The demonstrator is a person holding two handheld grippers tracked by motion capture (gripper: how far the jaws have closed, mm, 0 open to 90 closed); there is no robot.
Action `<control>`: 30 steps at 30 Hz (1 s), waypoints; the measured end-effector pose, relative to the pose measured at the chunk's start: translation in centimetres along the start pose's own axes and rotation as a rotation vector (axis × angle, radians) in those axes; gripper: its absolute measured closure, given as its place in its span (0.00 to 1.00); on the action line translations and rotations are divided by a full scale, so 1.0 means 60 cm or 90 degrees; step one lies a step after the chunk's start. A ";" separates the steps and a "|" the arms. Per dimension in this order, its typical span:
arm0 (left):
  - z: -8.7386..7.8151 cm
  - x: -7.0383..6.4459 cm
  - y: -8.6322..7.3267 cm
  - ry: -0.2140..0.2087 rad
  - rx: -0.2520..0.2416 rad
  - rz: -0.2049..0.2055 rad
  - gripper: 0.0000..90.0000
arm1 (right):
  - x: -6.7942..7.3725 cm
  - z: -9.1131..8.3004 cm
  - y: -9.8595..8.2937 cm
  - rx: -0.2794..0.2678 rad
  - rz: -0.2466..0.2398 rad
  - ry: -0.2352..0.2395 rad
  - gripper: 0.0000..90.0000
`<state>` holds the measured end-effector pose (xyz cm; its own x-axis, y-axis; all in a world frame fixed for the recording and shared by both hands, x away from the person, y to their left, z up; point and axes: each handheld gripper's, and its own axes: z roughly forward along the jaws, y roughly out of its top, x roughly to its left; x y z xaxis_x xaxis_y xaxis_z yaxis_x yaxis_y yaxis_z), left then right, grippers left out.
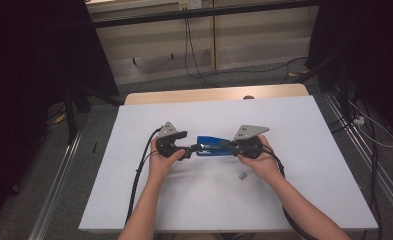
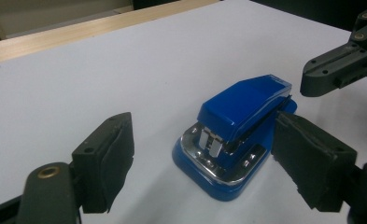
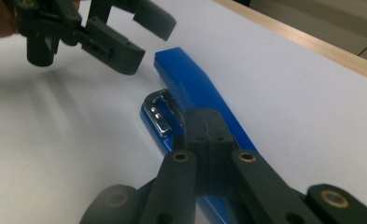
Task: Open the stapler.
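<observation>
- We hold the left gripper [image 1: 188,148] at the front end of the blue stapler [image 1: 213,145], its jaws spread wide apart — in the left gripper view the stapler [image 2: 237,135] sits between them, touching neither.
- We see the stapler's chrome front [image 2: 214,154] facing that gripper, with the blue top lying flat over the base.
- Our right gripper [image 1: 227,145] comes in from the other end; in the right gripper view its jaws are pressed together over the rear of the stapler [image 3: 195,93], though we cannot tell whether they pinch the stapler or only rest above it.
- The stapler lies near the middle of the white table [image 1: 304,165], lengthwise between our two hands, its base flat on the surface.
- A small grey piece [image 1: 242,175] lies on the table just beside our right hand [image 1: 264,162], apart from the stapler.
- Our left hand [image 1: 162,160] grips its tool from below — a black cable [image 1: 136,180] trails back along the forearm.
</observation>
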<state>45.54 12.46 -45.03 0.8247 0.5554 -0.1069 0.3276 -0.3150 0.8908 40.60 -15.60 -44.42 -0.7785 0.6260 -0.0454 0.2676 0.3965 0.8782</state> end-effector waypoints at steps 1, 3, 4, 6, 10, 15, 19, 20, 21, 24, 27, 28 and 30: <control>-0.001 0.001 0.000 0.000 0.002 0.000 0.26 | 0.002 0.004 0.002 0.008 -0.012 0.003 1.00; -0.003 0.002 0.001 0.006 0.007 -0.002 0.31 | 0.008 0.013 0.007 0.025 -0.033 0.009 1.00; -0.004 0.002 0.001 0.006 0.007 -0.006 0.31 | 0.011 0.017 0.009 0.032 -0.044 0.011 1.00; -0.004 0.002 0.001 0.005 0.010 -0.006 0.31 | 0.015 0.025 0.012 0.041 -0.056 0.012 1.00; -0.003 0.001 0.000 -0.005 0.022 -0.005 0.34 | 0.019 0.043 0.014 0.062 -0.078 0.018 1.00; -0.003 0.001 -0.001 -0.011 0.025 -0.007 0.39 | 0.022 0.060 0.016 0.090 -0.096 0.017 1.00; -0.005 0.002 0.000 -0.011 0.025 -0.007 0.39 | 0.025 0.070 0.016 0.098 -0.119 0.015 1.00; -0.005 0.003 0.000 -0.012 0.025 -0.007 0.39 | 0.025 0.071 0.018 0.097 -0.120 0.016 1.00; -0.005 0.003 -0.001 -0.011 0.027 -0.008 0.39 | 0.025 0.072 0.019 0.094 -0.120 0.019 1.00; -0.004 0.004 -0.002 -0.011 0.034 -0.009 0.39 | 0.028 0.076 0.023 0.097 -0.131 0.018 1.00; -0.003 0.004 -0.003 -0.015 0.038 -0.003 0.42 | 0.028 0.082 0.024 0.096 -0.130 0.025 1.00; -0.003 0.003 -0.003 -0.015 0.040 -0.002 0.43 | 0.028 0.083 0.025 0.095 -0.129 0.026 1.00; -0.003 0.003 -0.003 -0.012 0.041 -0.001 0.48 | 0.029 0.084 0.026 0.100 -0.133 0.027 1.00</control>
<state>45.53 12.75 -45.15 0.8327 0.5411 -0.1173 0.3577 -0.3640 0.8600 42.53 -10.52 -45.52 -0.8486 0.4917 -0.1956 0.1798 0.6156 0.7673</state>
